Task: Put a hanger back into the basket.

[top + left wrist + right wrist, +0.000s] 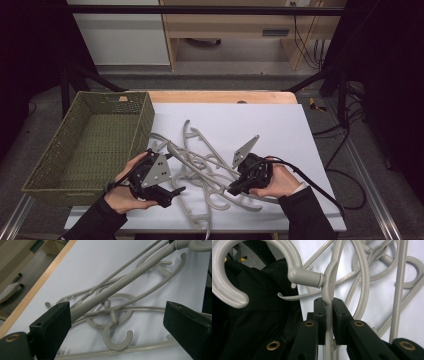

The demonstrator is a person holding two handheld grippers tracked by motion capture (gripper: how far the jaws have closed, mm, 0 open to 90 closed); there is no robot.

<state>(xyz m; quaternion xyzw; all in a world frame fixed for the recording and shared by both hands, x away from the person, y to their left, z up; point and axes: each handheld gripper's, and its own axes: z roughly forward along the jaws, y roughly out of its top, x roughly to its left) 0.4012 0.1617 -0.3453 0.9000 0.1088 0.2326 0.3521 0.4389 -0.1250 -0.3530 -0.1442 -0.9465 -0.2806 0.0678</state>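
Right gripper [327, 305] is clamped on a grey plastic hanger [329, 282]: both black pads press the hanger's thin arm just below the neck where its hook [242, 270] joins. In the high view the same right gripper [235, 189] sits at the near-right edge of the hanger pile [205, 165], and the held hanger slants across the top of that pile toward the other hand.

Left gripper [117, 322] stands with its jaws wide apart and nothing pressed between them. One arm of the held hanger [120, 282] runs up against the inner face of its left-hand jaw (whether it actually touches cannot be told). In the high view the left gripper [172, 192] lies at the near-left edge of the pile.

Relative to the pile, the green woven basket [50, 150] stands just to the left, with its near corner beside the left hand [125, 187]. All hangers rest on a white sheet [280, 130] that covers the wooden table [220, 96].
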